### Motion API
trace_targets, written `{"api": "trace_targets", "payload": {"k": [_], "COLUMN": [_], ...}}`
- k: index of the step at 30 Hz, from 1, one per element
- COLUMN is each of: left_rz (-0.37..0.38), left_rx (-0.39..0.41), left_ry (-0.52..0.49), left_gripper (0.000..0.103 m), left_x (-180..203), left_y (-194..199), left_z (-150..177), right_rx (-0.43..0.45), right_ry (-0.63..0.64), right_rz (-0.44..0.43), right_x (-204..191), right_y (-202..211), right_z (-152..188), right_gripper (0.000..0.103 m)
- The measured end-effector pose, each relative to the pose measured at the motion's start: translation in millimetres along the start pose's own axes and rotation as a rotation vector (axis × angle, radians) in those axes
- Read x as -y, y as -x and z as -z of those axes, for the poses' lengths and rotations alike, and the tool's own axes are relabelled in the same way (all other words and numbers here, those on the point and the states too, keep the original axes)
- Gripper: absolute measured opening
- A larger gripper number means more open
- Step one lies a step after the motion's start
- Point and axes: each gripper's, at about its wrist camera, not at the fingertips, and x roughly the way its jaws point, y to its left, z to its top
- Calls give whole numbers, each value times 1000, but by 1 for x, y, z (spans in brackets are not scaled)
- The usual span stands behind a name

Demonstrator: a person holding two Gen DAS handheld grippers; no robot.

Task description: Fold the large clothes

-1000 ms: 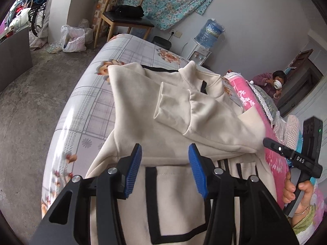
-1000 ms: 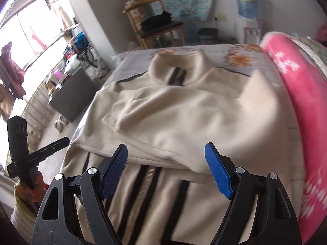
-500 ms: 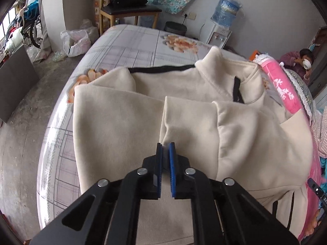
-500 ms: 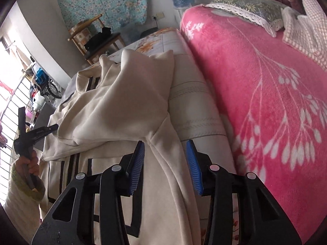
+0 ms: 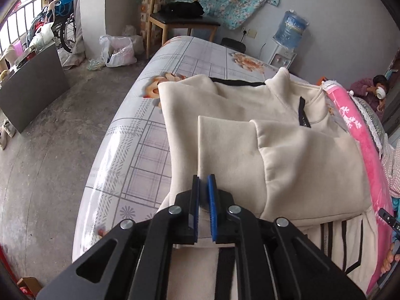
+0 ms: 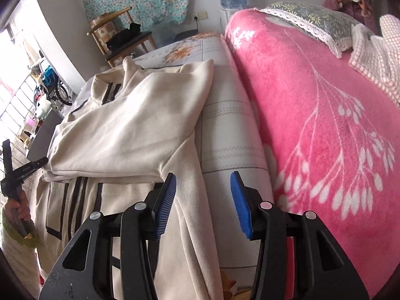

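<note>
Lay folded on the checked bed sheet [image 5: 140,150]: soft cream fleece jacket [image 5: 287,155], black trim. Left gripper [image 5: 203,195] pinched nearly together on its folded edge. Right gripper [image 6: 203,195] half spread, just widening, straddling the sleeve, pads clear.

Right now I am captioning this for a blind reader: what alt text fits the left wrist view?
The left gripper, jaws nearly shut, pinches the near edge of a cream jacket lying folded on a bed. A pink blanket lies along the right, and a wooden chair and water dispenser stand by the far wall.
</note>
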Motion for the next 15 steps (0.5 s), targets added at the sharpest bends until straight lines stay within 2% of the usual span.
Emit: {"api": "trace_targets", "payload": {"k": [2, 3, 5, 8, 10, 13, 15], "left_rz": [50, 61, 47, -4, -27, -53, -71], "left_rx": [-2, -12, -55, -107, -91, -62, -47], "left_ry": [16, 25, 31, 52, 46, 17, -5], "left_gripper": [12, 16, 20, 20, 20, 20, 13], "left_x": [1, 1, 6, 7, 10, 15, 16], "left_y": [4, 2, -10, -34, -41, -43, -43], "left_z": [-7, -11, -18, -25, -27, -27, -26], "right_rx": [19, 28, 27, -5, -30, -50, -54], "right_ry": [7, 8, -9, -50, -50, -43, -52], "right_rz": [-29, -40, -61, -68, -71, -22, -13], "right_x": [1, 2, 5, 9, 5, 1, 1], "right_y": [8, 10, 5, -18, -40, -71, -89], "right_z": [-13, -21, -39, -65, -81, -99, -110], "right_gripper": [59, 59, 60, 60, 57, 47, 41]}}
